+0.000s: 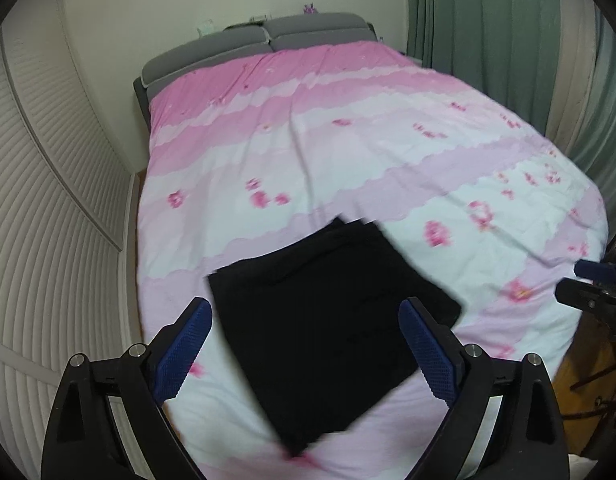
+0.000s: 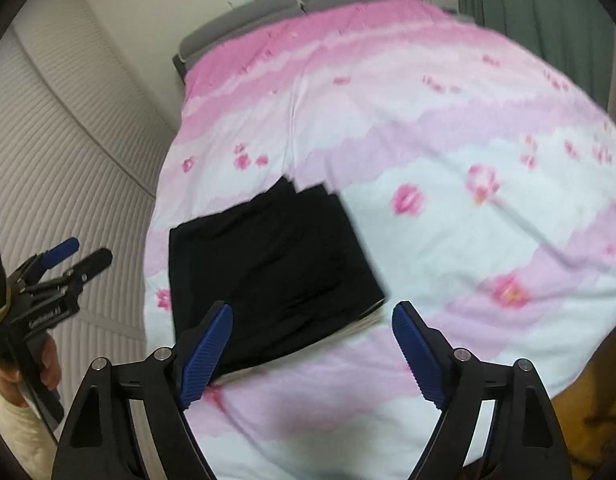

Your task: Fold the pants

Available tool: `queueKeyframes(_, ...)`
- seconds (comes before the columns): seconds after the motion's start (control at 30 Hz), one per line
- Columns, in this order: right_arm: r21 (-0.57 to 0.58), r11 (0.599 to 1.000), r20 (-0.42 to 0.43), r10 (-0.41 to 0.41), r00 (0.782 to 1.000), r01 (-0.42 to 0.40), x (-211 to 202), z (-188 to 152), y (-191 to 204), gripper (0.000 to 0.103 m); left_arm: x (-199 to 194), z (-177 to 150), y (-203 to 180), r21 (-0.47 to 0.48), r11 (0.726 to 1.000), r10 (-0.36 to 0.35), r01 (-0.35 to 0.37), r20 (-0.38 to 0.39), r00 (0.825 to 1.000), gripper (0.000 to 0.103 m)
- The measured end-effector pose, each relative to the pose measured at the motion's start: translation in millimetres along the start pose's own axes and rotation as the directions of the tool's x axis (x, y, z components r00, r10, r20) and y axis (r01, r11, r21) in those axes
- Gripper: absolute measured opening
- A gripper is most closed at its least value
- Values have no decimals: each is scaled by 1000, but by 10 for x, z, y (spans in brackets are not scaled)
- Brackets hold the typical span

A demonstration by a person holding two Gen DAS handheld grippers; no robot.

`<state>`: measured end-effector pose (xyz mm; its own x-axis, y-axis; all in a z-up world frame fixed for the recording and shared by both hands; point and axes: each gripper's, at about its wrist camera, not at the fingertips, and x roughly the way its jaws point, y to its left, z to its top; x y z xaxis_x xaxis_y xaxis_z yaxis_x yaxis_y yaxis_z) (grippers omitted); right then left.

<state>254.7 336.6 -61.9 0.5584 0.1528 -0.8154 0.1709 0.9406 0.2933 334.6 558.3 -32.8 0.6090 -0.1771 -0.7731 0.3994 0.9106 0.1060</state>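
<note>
The black pants (image 1: 328,320) lie folded into a flat, roughly square stack on the near part of the pink bed cover (image 1: 348,152). My left gripper (image 1: 308,316) hovers above them, open, with nothing between its blue pads. In the right wrist view the same folded pants (image 2: 272,276) lie on the cover (image 2: 448,140), and my right gripper (image 2: 312,320) hangs open above their near right corner, holding nothing. The left gripper (image 2: 84,254) shows at the left edge there, held by a hand (image 2: 48,364). The right gripper (image 1: 580,280) peeks in at the right edge of the left wrist view.
A grey padded headboard (image 1: 268,36) stands at the far end of the bed. White slatted wardrobe doors (image 1: 48,200) run along the left side. Green curtains (image 1: 488,40) hang at the far right. A wooden floor (image 1: 580,400) shows past the bed's right edge.
</note>
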Motion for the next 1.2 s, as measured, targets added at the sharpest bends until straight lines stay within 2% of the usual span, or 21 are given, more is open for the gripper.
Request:
queueKeyframes(0.13,-104,994,56,-27,998,33,-333,180,-411,87,-241,87,-737,-38,999,29,-27,46,999,99)
queueKeyframes(0.33,-228,974,96,36,995,-13,-842,306,-1132,87,-522,166,-1721,-147,988,54,-45,56,997,100)
queueKeyframes(0.5,-292,956,103,67,992,-34,-1225,325,-1812,87,-814,170,-2480,-193,979,77,-61,74,994,100)
queueKeyframes(0.7,-319,946,92,84,992,-51,-1606,200,-2509,87,-1129,113,-3278,-200,977,94,-72,102,990,101)
queueKeyframes(0.9,-358,932,129,101,986,-48,-2038,53,-3020,87,-1416,17,-3862,-198,978,97,-70,127,987,101)
queueKeyframes(1.2,-376,926,186,120,975,-42,-2529,-73,-3433,87,-1713,26,-4321,-185,981,86,-54,169,982,101)
